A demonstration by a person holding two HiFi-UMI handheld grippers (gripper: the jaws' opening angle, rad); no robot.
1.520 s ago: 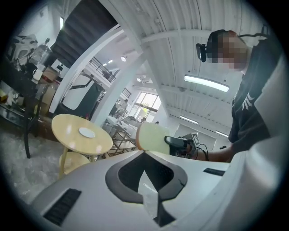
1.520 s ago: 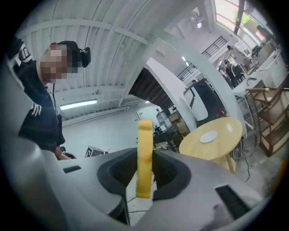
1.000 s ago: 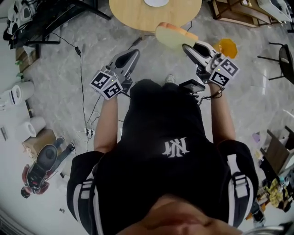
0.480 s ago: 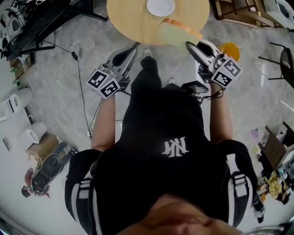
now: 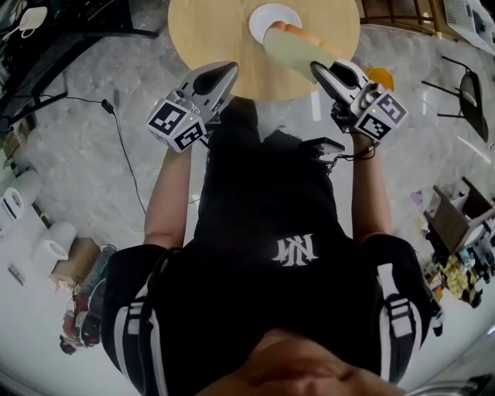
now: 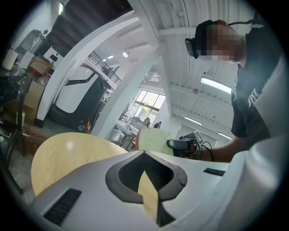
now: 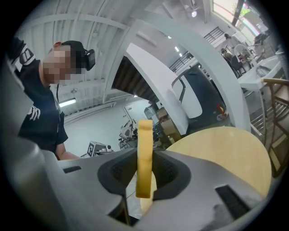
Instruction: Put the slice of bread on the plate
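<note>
Right gripper view shows my right gripper [image 7: 144,158] pinching the bread slice [image 7: 145,135] edge-on, thin, pale yellow; left gripper [image 6: 145,158] pressed together.

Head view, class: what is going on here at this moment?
A person holds a gripper in each hand. The right gripper is clamped on a slice of bread, held in the air over the round wooden table, close to the white plate but not yet on it. The left gripper is shut and empty.
</note>
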